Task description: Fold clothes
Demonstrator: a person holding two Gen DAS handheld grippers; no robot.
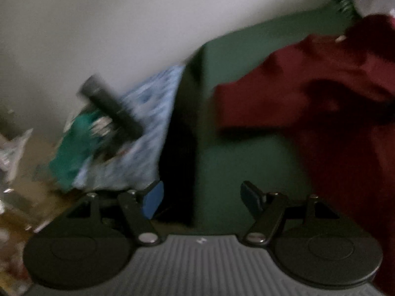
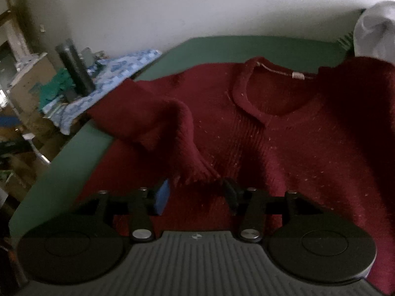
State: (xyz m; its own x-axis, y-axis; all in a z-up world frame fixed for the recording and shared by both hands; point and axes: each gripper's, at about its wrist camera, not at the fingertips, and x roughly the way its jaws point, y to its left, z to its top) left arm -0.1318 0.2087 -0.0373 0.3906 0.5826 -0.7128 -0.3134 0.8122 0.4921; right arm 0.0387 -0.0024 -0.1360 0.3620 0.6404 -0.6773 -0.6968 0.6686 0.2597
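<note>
Maroon sweater [image 2: 284,128] on green table [image 2: 222,46], sleeve folded across

A plain white wall [image 2: 172,7] stands behind the flat green table top [image 2: 61,172]. Lighting is dim. Beyond the table's left edge lies a blue-and-white patterned cloth [image 2: 118,66], with a dark upright cylindrical object [image 2: 74,66] and a teal crumpled fabric [image 2: 53,88] beside it. A brown cardboard box [image 2: 29,79] sits further left among blurred clutter. A white bundled fabric [image 2: 372,29] rests at the table's far right corner.
</note>
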